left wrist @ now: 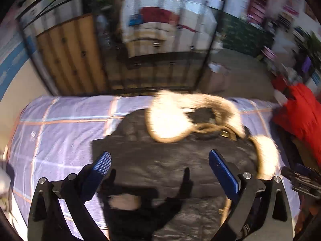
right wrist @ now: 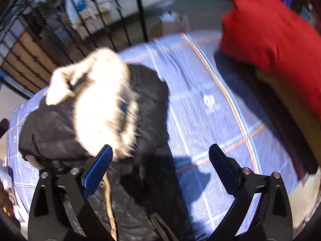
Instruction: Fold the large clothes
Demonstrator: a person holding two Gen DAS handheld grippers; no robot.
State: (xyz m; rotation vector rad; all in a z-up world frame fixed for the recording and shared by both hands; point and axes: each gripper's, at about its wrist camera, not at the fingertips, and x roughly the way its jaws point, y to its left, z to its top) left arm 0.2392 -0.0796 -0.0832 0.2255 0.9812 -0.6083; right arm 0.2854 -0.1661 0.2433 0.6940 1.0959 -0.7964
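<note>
Left gripper: jaws spread wide with nothing pinched; its shadow falls on the fabric below.
Black coat: lies on the bed, directly under and ahead of the left jaws, bunched into a compact dark mound rather than spread flat.
Fur trim: pale, sunlit, heaped on the far part of the coat beyond the left jaws; a second tuft sits just outside the left gripper's right-hand finger.
Checked bedsheet: bare cloth to the left of the left jaws.
Right gripper: jaws spread, nothing between them; coat under its left finger, bare sheet under its right one.
Red garment: well right of and beyond the right jaws, at the bed's edge, apart from the coat.
Progress: judging by the mound, the coat looks partly gathered, but edges and trim are untidy.
Left to do: likely squaring the fold; the red piece looks unfolded, though blur makes that uncertain.
</note>
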